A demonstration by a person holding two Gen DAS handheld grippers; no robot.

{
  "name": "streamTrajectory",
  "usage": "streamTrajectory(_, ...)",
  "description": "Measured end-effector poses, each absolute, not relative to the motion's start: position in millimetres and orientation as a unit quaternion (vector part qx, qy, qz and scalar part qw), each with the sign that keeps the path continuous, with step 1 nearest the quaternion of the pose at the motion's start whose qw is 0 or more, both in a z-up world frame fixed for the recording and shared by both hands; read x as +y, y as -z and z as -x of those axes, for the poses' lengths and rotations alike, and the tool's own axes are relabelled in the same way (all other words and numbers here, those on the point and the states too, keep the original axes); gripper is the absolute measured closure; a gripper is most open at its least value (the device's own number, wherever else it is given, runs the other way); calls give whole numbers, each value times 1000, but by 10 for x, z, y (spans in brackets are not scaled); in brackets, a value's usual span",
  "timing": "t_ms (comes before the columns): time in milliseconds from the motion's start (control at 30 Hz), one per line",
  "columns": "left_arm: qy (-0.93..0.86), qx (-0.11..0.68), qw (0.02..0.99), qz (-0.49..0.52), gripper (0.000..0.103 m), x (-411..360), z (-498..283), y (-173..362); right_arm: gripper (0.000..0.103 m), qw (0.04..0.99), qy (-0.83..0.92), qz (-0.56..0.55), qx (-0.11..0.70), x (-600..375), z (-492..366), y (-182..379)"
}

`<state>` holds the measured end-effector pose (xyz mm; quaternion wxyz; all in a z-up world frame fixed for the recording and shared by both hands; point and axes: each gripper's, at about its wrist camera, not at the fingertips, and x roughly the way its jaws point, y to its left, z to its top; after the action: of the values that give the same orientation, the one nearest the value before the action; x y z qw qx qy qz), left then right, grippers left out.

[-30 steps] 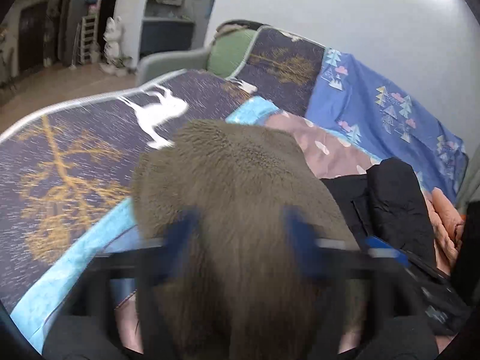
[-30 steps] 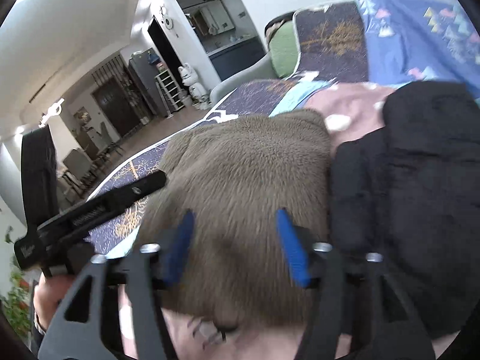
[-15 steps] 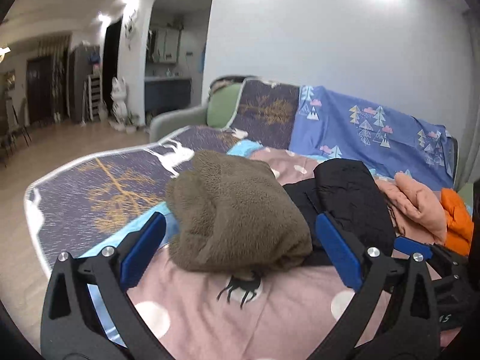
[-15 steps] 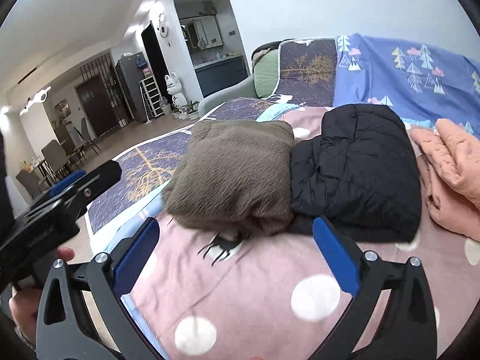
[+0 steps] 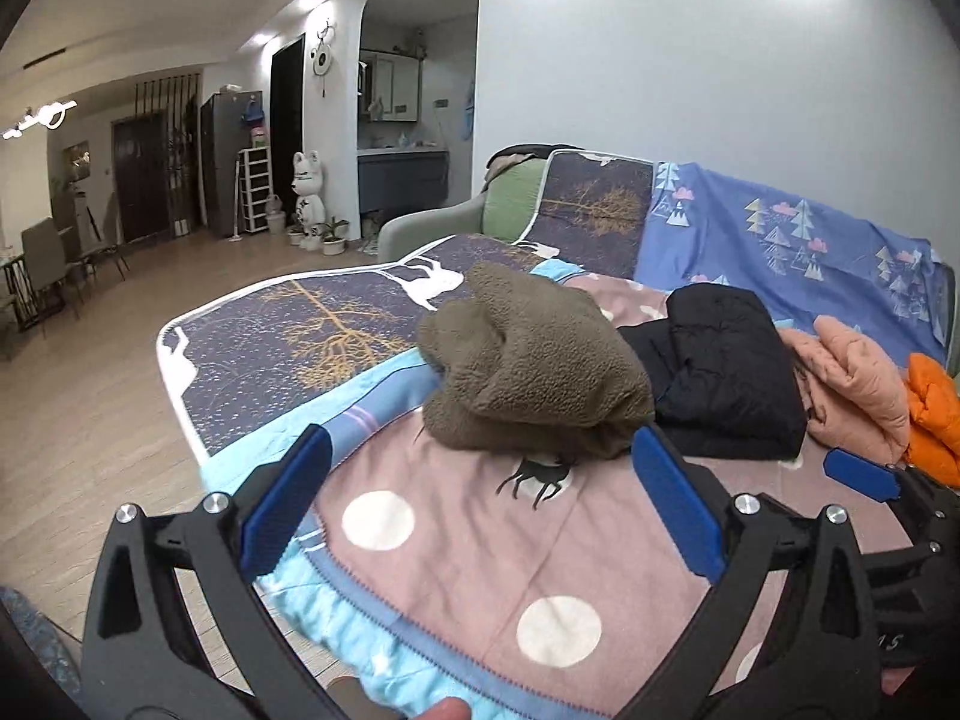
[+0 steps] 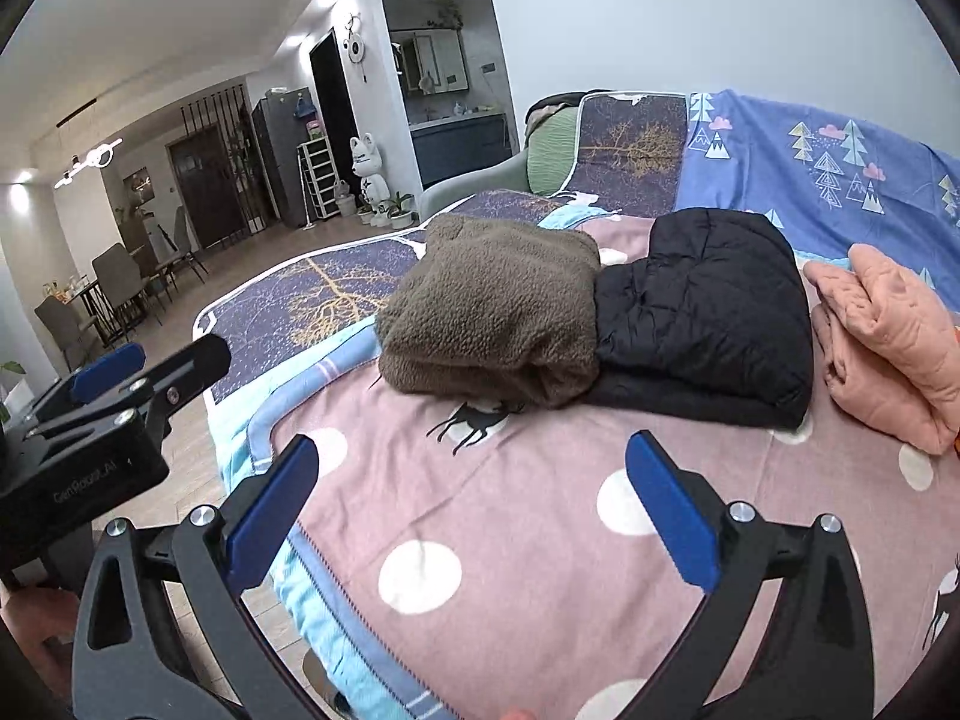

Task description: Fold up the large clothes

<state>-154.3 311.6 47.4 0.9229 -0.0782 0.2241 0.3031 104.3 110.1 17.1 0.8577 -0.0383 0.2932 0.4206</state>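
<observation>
Brown fleece (image 6: 492, 312) sits folded into a bundle on the pink dotted blanket (image 6: 528, 516), w/ its right side touching the folded black jacket (image 6: 708, 306). It's straight ahead of both my tongs, well apart, long axis running away from me. Left tongs (image 5: 480, 516) wide, nothing in them; right tongs (image 6: 474, 510) same. Peach garment (image 6: 888, 336) is further right, so right arm's nearer if that's next.
</observation>
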Motion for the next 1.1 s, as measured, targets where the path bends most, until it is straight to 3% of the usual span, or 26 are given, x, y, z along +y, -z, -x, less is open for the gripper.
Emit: streamTrajectory(1100, -300, 234, 922, 62, 2, 2746, 1458, -451, 1, 864, -406, 24, 298, 831, -1021, -70)
